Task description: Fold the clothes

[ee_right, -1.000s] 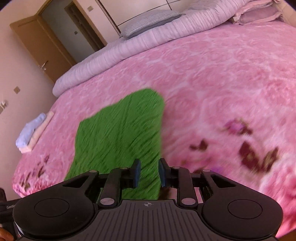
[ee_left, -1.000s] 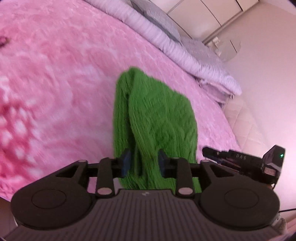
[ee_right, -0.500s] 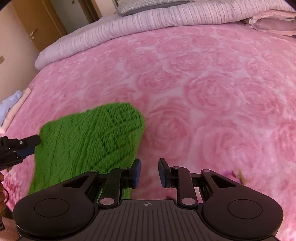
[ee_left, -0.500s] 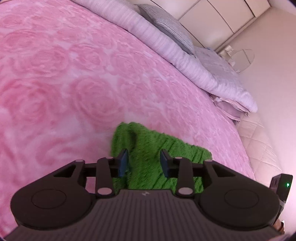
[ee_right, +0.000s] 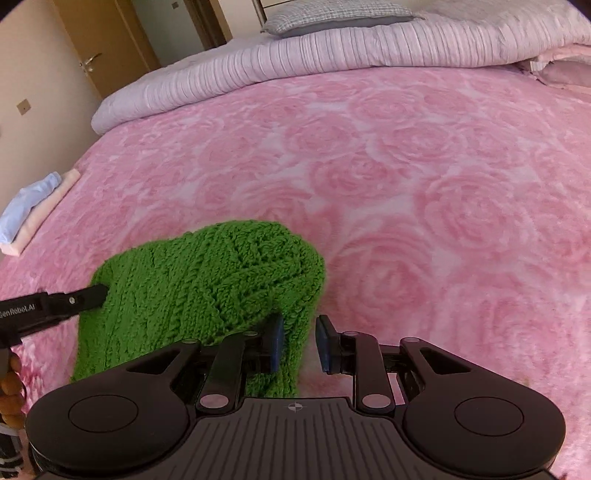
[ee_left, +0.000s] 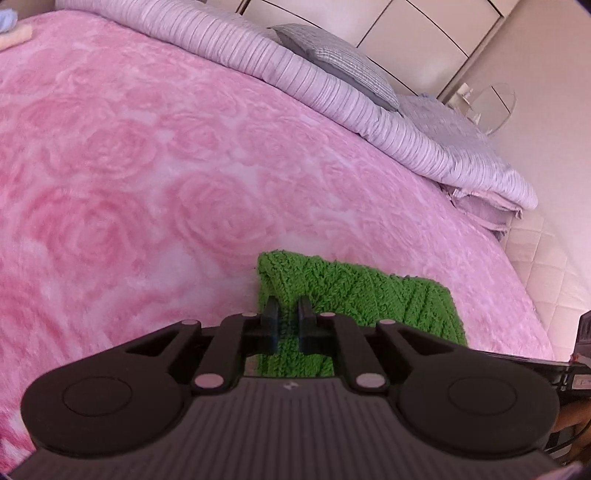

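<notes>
Facing folded pastel clothes, right view only.

Home bedroom, pink rose-patterned blanket on bed, rolled lilac duvet, pillow, wooden door

Pink rose bedspread, striped duvet, pillow.

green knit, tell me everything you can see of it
The green knit is a bright, chunky cable-knit garment, bunched and partly folded on the pink bedspread. The left gripper is closed on its near left edge, and in the right view that gripper's tip meets its left side. The right gripper is open, with the knit's right edge hanging beside one finger.
</notes>
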The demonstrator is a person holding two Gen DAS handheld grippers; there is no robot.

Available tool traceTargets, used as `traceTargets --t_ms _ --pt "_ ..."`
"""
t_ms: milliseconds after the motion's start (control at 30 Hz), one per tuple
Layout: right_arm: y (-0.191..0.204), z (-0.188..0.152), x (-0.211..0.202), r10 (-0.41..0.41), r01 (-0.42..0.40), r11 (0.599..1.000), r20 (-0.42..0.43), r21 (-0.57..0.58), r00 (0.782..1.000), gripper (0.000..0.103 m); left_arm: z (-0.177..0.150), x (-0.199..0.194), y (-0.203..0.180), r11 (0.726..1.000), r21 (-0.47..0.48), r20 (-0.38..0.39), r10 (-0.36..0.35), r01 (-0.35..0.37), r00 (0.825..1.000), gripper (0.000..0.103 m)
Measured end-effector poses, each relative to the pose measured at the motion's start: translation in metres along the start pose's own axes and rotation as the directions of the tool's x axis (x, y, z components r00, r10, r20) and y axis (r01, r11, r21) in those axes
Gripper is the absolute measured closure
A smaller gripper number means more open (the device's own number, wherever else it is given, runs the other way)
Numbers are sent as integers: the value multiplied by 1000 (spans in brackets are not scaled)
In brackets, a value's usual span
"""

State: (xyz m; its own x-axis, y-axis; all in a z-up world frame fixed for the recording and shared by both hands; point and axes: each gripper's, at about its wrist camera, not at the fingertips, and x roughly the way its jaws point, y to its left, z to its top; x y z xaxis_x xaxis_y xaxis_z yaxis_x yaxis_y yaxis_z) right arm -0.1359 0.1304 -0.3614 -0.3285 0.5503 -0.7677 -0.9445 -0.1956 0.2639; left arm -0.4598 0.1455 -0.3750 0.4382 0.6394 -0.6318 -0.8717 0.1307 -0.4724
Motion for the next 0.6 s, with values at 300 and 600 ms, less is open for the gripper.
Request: traceTargets --t_ms 300,600 --pt "-6 -1 -13 -25 25 1000 15 -5 1000 79 14 -7 -18 995 104 22 8 -10 1000 96" --pt "-11 20 -35 153 -156 988 247 -9 957 79 26 4 -38 971 235 25 29 -34 999 96"
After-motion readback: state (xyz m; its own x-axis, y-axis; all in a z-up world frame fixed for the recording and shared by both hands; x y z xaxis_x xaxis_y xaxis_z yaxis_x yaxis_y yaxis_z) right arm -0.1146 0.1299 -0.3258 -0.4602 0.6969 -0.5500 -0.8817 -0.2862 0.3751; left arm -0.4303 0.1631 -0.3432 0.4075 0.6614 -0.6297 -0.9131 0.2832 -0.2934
